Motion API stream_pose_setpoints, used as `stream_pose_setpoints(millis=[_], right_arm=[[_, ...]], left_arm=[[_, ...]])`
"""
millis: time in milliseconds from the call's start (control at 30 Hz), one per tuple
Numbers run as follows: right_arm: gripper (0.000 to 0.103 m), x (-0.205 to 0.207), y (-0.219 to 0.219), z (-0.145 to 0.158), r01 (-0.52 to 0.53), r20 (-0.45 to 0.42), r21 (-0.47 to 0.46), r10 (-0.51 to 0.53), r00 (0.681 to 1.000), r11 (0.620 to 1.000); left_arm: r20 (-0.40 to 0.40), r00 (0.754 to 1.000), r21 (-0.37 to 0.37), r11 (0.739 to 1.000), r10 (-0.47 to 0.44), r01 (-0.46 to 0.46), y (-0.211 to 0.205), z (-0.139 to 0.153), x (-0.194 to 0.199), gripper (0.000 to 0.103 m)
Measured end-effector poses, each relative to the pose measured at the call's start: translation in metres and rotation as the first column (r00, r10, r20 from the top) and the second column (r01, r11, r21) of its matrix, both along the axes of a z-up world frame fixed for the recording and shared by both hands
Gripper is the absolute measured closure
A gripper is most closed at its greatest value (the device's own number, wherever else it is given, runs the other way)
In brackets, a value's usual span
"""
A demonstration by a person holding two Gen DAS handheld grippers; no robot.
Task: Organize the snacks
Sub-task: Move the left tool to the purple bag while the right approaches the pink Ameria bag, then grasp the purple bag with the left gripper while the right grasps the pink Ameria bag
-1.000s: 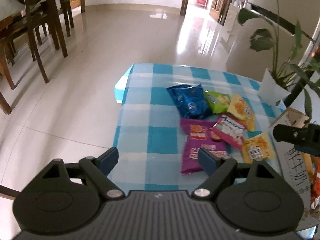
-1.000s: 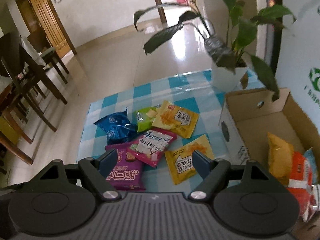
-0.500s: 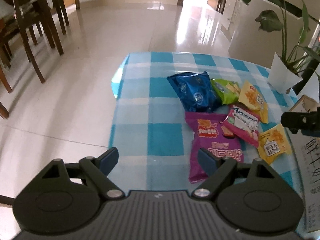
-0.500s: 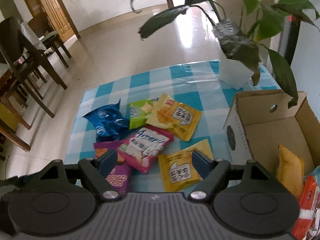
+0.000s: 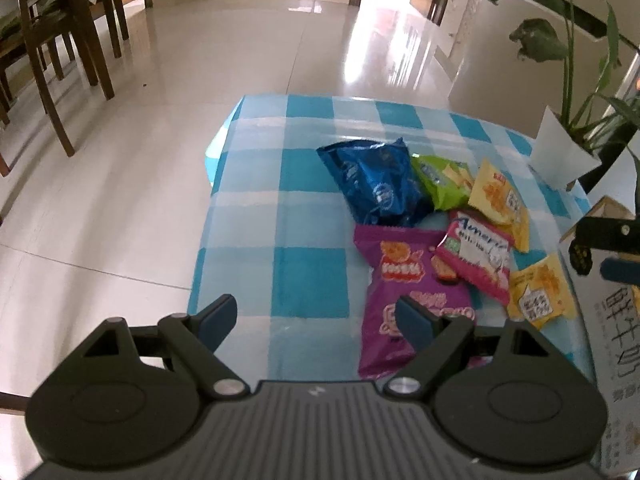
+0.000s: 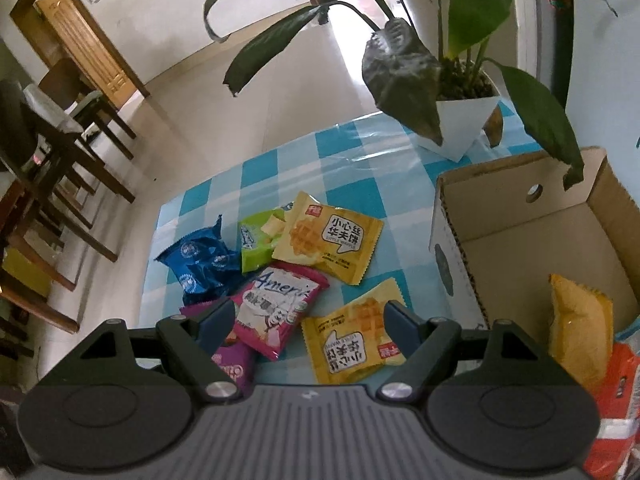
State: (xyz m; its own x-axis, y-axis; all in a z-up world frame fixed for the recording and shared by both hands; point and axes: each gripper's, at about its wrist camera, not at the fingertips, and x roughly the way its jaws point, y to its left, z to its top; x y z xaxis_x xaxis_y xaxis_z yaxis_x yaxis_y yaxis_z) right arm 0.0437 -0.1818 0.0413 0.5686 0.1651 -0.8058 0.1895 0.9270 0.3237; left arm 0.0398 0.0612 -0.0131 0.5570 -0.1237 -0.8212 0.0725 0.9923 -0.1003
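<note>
Several snack packets lie in a heap on the blue-checked tablecloth [image 5: 308,280]: a blue bag [image 5: 376,184], a green one [image 5: 440,180], a pink packet [image 5: 476,256], a purple bag [image 5: 404,292] and two yellow waffle packets [image 6: 332,240] [image 6: 352,340]. My left gripper [image 5: 316,320] hovers open over the cloth, its right finger above the purple bag. Nothing sits between the open fingers of my right gripper [image 6: 308,328], which hangs above the pink packet [image 6: 276,304] and the nearer yellow one. It shows in the left wrist view as dark parts [image 5: 608,240] at the right edge.
An open cardboard box [image 6: 532,224] stands at the right, with a yellow packet [image 6: 580,320] and an orange one [image 6: 616,400] inside. A potted plant in a white pot [image 6: 464,120] stands behind it, its leaves overhanging the box. Wooden chairs [image 5: 60,40] stand on the tiled floor to the left.
Both grippers have come lower and closer to the heap of snacks, which now looks larger. Their fingers stand as wide as before and hold nothing.
</note>
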Motion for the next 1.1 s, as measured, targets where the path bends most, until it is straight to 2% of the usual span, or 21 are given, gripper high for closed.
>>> stream_pose_setpoints(millis=[100, 267, 400, 533, 733, 967, 1100], right_arm=[[0.018, 0.006, 0.002, -0.004, 0.008, -0.007, 0.011, -0.008, 1.0, 1.0], [0.018, 0.015, 0.006, -0.009, 0.022, -0.029, 0.031, -0.021, 0.999, 0.999], [0.018, 0.019, 0.01, -0.015, 0.014, -0.051, 0.024, -0.012, 0.999, 1.0], [0.018, 0.028, 0.009, -0.025, 0.033, -0.072, 0.035, -0.031, 0.997, 0.999], [0.018, 0.041, 0.014, -0.037, 0.038, -0.101, 0.039, -0.034, 0.994, 0.999], [0.018, 0.055, 0.028, -0.049, 0.036, -0.116, 0.068, -0.028, 0.993, 0.997], [0.018, 0.062, 0.038, -0.057, 0.042, -0.132, 0.052, -0.035, 0.991, 0.998]], left_arm=[[0.017, 0.999, 0.005, 0.999, -0.047, 0.047, -0.014, -0.001, 0.0, 0.017], [-0.006, 0.991, -0.002, 0.991, -0.135, 0.135, -0.044, -0.011, 0.004, 0.017], [0.006, 0.986, 0.024, 0.986, -0.165, 0.165, -0.065, -0.016, 0.009, 0.017], [-0.011, 0.988, 0.056, 0.986, -0.157, 0.158, -0.075, -0.029, 0.015, 0.017], [-0.028, 0.983, 0.052, 0.982, -0.18, 0.181, -0.069, -0.038, 0.015, 0.029], [-0.049, 0.986, 0.048, 0.986, -0.158, 0.161, -0.044, -0.031, 0.013, 0.029], [-0.04, 0.989, 0.054, 0.989, -0.139, 0.141, -0.026, -0.024, 0.012, 0.029]])
